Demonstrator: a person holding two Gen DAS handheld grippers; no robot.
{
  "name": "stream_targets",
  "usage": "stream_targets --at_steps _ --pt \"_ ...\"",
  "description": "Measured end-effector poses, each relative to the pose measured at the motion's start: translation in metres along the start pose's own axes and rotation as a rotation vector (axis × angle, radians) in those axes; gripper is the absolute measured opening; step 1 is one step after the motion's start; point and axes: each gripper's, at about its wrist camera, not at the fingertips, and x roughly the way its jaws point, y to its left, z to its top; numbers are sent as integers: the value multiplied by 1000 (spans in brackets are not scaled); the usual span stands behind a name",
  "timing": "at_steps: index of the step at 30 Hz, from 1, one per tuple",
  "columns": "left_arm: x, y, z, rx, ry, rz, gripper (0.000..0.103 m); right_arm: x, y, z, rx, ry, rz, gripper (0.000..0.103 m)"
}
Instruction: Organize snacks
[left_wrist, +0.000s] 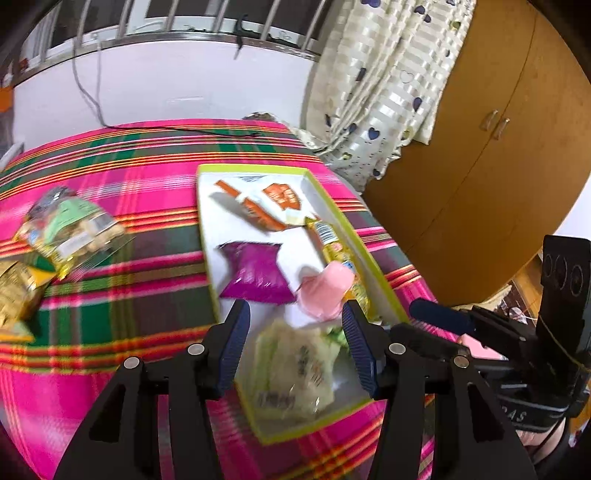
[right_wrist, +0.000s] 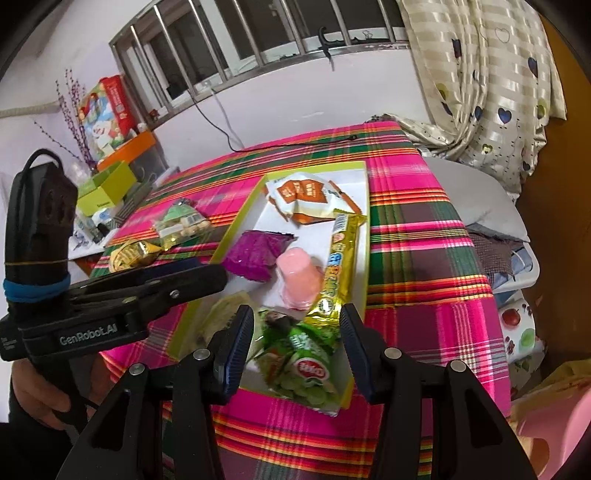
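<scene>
Both grippers, left (left_wrist: 295, 347) and right (right_wrist: 295, 347), are hanging half open and empty over the tray (left_wrist: 373, 258); loose snacks (left_wrist: 70, 229) are lying well left, nearer the left one.

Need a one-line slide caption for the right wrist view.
Right gripper open above a green snack packet in the white tray, beside pink jelly cup, on plaid cloth.

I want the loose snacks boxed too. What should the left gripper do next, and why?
Probably lift the left gripper clear and swing toward the clear bag of puffs on the cloth. Its jaws stand open over a pale packet already lying in the tray, so nothing is gripped.
</scene>
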Motion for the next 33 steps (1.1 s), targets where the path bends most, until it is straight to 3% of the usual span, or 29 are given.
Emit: stream_targets --at_steps 8,17,33 --pt "-31 15 -24 -41 -11 58 53 -6 20 -5 -29 11 22 48" --pt "-61 36 -49 -87 -49 189 53 -13 47 -10 -73 19 48 48" --pt "-85 76 -89 -173 -64 345 53 0 82 -20 -122 62 115 47"
